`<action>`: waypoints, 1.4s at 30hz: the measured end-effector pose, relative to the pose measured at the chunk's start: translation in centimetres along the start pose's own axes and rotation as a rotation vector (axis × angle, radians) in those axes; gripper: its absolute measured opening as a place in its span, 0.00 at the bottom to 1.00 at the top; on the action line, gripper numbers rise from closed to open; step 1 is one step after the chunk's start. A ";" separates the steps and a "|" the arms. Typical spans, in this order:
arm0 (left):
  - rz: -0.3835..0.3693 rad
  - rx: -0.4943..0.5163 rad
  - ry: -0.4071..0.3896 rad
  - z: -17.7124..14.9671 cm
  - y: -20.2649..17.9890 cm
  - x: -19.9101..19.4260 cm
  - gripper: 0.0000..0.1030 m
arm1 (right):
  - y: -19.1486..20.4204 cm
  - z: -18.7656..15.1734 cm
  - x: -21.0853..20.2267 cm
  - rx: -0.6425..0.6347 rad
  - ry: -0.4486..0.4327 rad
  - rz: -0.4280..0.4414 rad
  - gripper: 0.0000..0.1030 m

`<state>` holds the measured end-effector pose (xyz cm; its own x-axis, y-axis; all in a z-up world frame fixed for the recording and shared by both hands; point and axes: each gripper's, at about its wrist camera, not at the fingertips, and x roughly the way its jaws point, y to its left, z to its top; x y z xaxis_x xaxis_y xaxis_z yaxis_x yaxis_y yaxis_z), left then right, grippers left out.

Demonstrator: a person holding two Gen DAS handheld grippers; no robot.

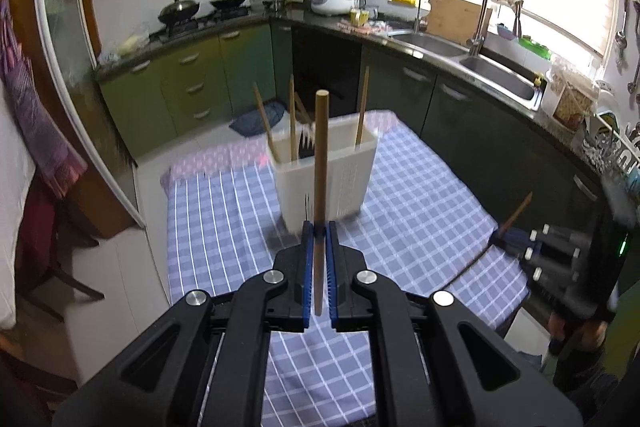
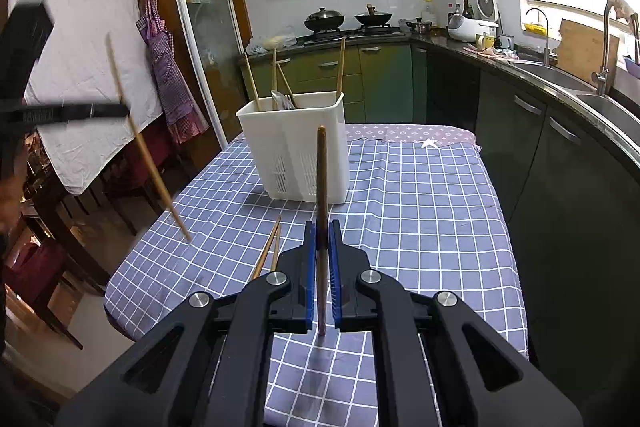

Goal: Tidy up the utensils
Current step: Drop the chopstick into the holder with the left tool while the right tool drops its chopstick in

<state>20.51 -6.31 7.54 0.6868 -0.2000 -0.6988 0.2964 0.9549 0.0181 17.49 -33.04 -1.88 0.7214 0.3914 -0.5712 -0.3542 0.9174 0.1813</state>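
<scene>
Gripping a wooden chopstick (image 1: 320, 195) upright, the left gripper (image 1: 319, 227) has its fingers closed on it just in front of the white utensil holder (image 1: 344, 175) on the checked desk (image 1: 420, 219). From the right wrist, the right gripper (image 2: 322, 227) likewise clamps its own chopstick (image 2: 321, 187) before the holder; two loose chopsticks (image 2: 270, 247) lie nearer than it.

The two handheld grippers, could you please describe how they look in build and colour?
The left gripper and right gripper look alike: matte black angular linkage arms with cut-out slots, round silver pivot bolts, and blue ribbed finger pads. Seen from the left wrist, the right unit's side shows silver bolts and a small green light. No cables or sleeves are visible.
</scene>
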 end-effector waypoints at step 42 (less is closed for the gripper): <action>0.048 -0.088 -0.052 2.9 3.8 4.3 0.30 | 1.4 16.2 -2.6 -0.011 -0.285 0.036 0.07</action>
<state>26.51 -4.20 6.68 0.7333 -0.1628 -0.6601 0.2046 0.9787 -0.0140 24.77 -31.64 12.78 0.8462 0.4292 -0.3159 -0.3877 0.9025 0.1876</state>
